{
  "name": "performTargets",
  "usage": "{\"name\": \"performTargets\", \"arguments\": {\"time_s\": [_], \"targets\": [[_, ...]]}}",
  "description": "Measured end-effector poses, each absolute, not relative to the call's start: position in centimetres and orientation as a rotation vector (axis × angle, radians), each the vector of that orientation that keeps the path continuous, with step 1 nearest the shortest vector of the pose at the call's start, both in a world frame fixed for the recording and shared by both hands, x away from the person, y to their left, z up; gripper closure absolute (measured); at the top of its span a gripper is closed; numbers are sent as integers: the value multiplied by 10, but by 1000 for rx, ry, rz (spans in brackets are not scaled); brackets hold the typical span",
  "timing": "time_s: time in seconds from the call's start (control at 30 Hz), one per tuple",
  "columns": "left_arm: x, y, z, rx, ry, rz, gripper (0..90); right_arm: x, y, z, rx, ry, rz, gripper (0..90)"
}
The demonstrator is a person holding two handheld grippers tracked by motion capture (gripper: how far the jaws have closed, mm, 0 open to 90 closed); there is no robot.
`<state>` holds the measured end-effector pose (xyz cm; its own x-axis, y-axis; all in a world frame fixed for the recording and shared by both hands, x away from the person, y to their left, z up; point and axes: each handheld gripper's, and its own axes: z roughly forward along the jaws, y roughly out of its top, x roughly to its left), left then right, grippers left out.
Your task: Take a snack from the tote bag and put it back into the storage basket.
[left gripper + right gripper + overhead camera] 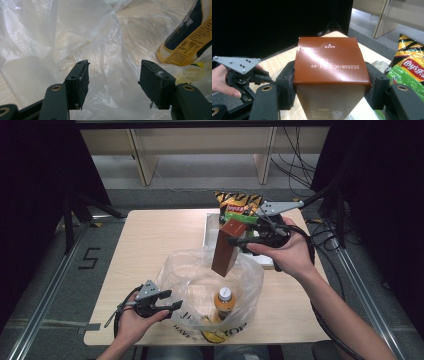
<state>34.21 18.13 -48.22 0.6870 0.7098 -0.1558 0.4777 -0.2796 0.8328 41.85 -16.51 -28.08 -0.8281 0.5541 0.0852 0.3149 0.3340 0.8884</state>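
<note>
Left gripper (172, 306): we hold it at the near rim of the clear crinkled plastic bag (200, 270), jaws spread wide, nothing gripped.
Just ahead of it: orange-labelled bottle with a white cap (224, 301), upright inside the bag.
Right gripper (239, 241): we clamp the tall brown cardboard box (226, 247) between both pads, hanging above the bag's mouth.
Beyond it: yellow-and-black crisp packet (238, 205) by the white tray (209, 232).

The high view looks down on the table (150, 235); each gripper view rides close behind its jaws (both high and left share the bag (200, 270) (100, 37)).
</note>
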Motion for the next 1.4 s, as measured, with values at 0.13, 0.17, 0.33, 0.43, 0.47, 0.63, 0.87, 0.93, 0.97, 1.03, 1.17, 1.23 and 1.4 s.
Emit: {"name": "performTargets", "arguments": {"time_s": [0.13, 0.17, 0.33, 0.43, 0.47, 0.63, 0.87, 0.93, 0.97, 1.03, 1.17, 1.23, 1.4], "targets": [[343, 182, -482, 1944, 905, 327, 399, 419, -167, -275, 770, 2335, 1522, 390], [343, 182, -482, 1945, 905, 326, 398, 419, -167, -274, 772, 2327, 1532, 390], [343, 181, -482, 1945, 906, 323, 399, 419, -168, -269, 783, 2311, 1556, 390], [343, 181, -482, 1945, 908, 324, 399, 419, -168, -266, 776, 2308, 1572, 390], [343, 181, -482, 1944, 906, 325, 399, 419, -168, -265, 787, 2300, 1583, 391], [343, 181, -482, 1945, 908, 324, 399, 420, -169, -260, 769, 2283, 1609, 391], [342, 181, -482, 1934, 924, 303, 399, 420, -172, -251, 777, 2246, 1626, 391], [342, 181, -482, 1935, 923, 303, 399, 420, -173, -248, 782, 2238, 1633, 391], [343, 182, -482, 1942, 903, 320, 398, 421, -173, -248, 775, 2228, 1636, 391], [343, 182, -482, 1941, 904, 321, 399, 421, -175, -245, 786, 2222, 1638, 391], [342, 181, -482, 1934, 924, 305, 399, 422, -178, -242, 805, 2200, 1652, 392], [342, 181, -482, 1933, 923, 305, 399, 424, -180, -241, 795, 2192, 1650, 392], [343, 182, -482, 1941, 905, 320, 399, 426, -184, -237, 789, 2153, 1655, 392]]}}
